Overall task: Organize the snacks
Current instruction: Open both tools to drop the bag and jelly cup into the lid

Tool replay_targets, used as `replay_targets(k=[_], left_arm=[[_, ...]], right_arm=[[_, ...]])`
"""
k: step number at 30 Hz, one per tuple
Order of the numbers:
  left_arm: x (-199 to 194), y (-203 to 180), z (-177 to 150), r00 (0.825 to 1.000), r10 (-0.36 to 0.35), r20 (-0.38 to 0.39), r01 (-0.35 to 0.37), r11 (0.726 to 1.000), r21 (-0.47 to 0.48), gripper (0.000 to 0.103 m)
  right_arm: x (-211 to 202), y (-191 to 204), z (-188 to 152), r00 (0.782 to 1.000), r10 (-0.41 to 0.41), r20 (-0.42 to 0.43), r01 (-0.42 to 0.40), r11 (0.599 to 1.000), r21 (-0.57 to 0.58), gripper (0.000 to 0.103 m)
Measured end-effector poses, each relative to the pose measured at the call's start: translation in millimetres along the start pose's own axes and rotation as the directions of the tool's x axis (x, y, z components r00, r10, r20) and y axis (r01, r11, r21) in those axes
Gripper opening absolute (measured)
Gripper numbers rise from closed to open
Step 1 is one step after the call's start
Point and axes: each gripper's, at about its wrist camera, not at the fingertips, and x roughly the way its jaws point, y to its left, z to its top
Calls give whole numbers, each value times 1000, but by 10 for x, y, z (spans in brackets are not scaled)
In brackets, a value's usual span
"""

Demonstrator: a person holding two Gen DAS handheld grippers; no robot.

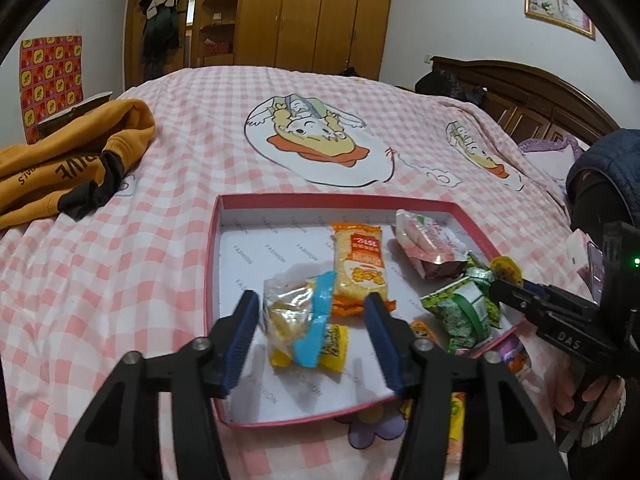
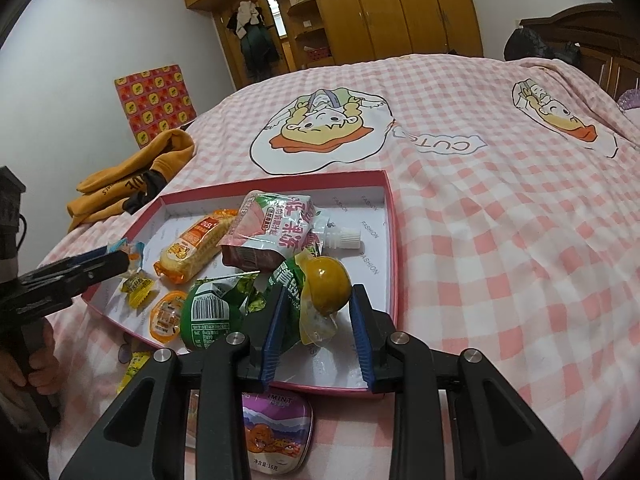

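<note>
Your left gripper (image 1: 312, 320) stands open around a clear-and-blue snack packet (image 1: 298, 314) at the lower centre of the pink box (image 1: 212, 264) on the bed. Only the right wrist view shows your right gripper (image 2: 318, 320) open around a yellow jelly cup (image 2: 326, 284), and a purple mint tin (image 2: 276, 432) at bottom centre, outside the box
</note>
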Motion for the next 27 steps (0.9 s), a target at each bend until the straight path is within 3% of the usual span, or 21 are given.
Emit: replay_targets(k=[7, 9, 11, 14, 27], left_arm=[[-147, -118, 32, 999, -12, 44, 10, 999, 46, 76], [-179, -134, 36, 999, 0, 55, -2, 999, 48, 78], [-204, -132, 33, 998, -7, 55, 5, 999, 42, 79], [-234, -126, 29, 999, -13, 49, 11, 1000, 29, 79], [-488, -268, 0, 999, -5, 50, 1, 998, 69, 80]], right_arm=[[-30, 86, -23, 1000, -18, 13, 19, 999, -43, 45], [-89, 82, -31, 999, -33, 41, 34, 999, -41, 59], [-153, 85, -38, 997, -31, 72, 34, 999, -38, 65], [-251, 90, -50, 991, -59, 122, 64, 997, -35, 86], [-393, 8, -12, 992, -29, 126, 25, 999, 35, 87]])
